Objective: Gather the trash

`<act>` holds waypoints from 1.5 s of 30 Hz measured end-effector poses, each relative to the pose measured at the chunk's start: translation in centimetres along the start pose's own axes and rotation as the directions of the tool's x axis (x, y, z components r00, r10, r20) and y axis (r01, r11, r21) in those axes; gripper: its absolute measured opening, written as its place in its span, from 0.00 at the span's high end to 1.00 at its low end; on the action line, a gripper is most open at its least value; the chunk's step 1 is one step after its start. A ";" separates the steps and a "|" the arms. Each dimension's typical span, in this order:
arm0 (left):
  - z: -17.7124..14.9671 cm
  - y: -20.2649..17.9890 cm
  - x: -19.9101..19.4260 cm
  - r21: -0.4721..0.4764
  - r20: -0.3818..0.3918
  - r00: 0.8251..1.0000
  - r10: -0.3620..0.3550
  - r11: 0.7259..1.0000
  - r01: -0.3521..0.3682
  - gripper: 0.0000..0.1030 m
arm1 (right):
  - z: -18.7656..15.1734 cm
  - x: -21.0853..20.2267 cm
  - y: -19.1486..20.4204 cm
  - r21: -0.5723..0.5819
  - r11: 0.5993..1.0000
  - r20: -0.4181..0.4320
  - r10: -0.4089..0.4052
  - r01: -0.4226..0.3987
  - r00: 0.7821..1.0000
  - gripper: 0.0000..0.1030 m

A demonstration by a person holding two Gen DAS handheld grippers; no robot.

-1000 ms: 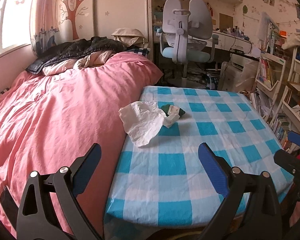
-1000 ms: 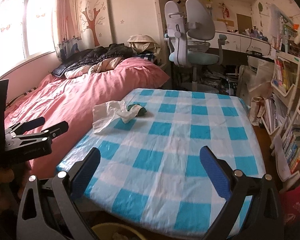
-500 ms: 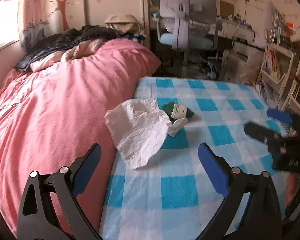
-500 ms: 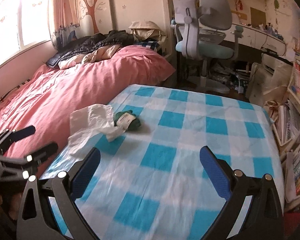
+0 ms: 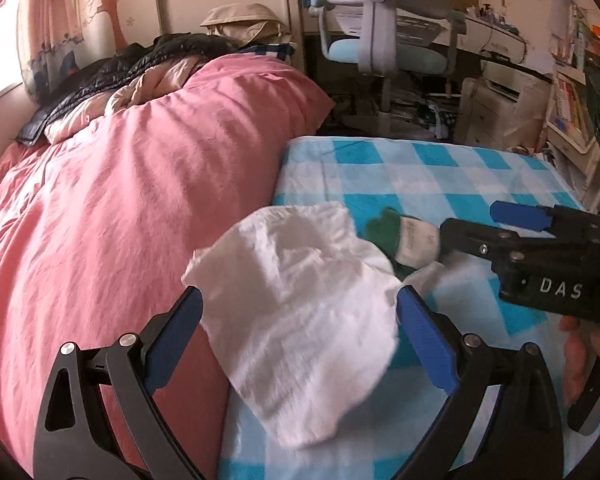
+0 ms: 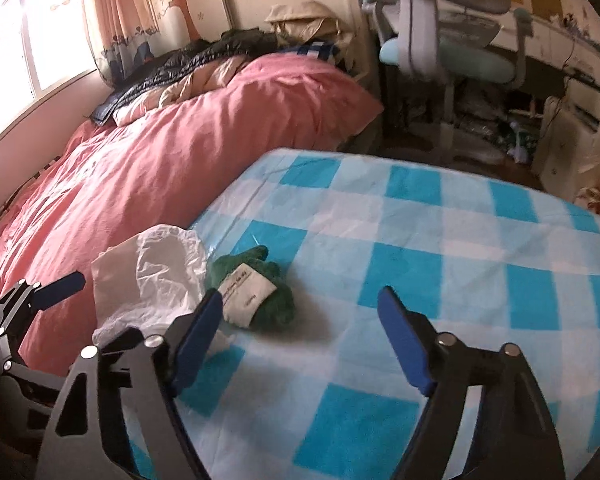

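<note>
Both claws spread, left (image 5: 298,336) astride white bag (image 5: 300,320), right (image 6: 300,328), just narrowing, empty near green wad (image 6: 256,292) on desk (image 6: 440,260); nothing collected yet, all pickups remaining.

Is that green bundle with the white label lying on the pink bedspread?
No, the green bundle lies on the blue-and-white checked cloth, beside the crumpled white bag, not on the pink bedspread.

Crumpled bag (image 5: 300,320) left of wrapper (image 6: 256,296), on table (image 6: 460,248) beside bed (image 5: 120,200).
</note>
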State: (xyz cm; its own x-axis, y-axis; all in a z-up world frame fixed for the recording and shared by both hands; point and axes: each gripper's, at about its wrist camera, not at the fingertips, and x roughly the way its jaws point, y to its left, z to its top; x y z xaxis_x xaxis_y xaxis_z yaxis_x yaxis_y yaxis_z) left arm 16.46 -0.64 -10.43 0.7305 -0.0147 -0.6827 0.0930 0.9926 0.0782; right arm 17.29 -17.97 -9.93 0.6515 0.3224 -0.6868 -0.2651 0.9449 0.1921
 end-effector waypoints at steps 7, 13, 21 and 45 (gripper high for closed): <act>1.4 0.1 2.9 0.011 -0.048 0.999 -0.022 1.000 0.023 0.09 | 0.4 2.1 0.5 0.006 0.998 -0.055 0.055 -0.055 0.997 0.37; 1.6 -0.7 4.5 0.045 -0.118 0.990 -0.075 0.996 0.081 0.31 | 0.6 2.2 1.1 -0.017 0.994 -0.073 0.108 -0.110 0.991 0.64; 0.7 -1.7 3.8 0.018 -0.176 0.952 -0.249 0.966 0.256 0.96 | 0.5 0.2 -0.5 0.003 0.996 -0.067 0.085 -0.085 0.994 0.75; -6.4 -4.2 -7.2 0.089 -0.205 0.951 -0.230 0.964 0.252 0.58 | -8.0 -8.8 -3.6 0.065 0.997 -0.167 -0.020 0.031 0.986 0.51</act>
State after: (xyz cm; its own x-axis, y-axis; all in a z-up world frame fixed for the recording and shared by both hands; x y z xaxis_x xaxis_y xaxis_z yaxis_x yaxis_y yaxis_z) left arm 6.48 -3.90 -10.44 0.5348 -0.2171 -0.8166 0.3341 0.9420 -0.0317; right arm 6.84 -24.66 -10.15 0.5291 0.2893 -0.7977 -0.1980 0.9562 0.2155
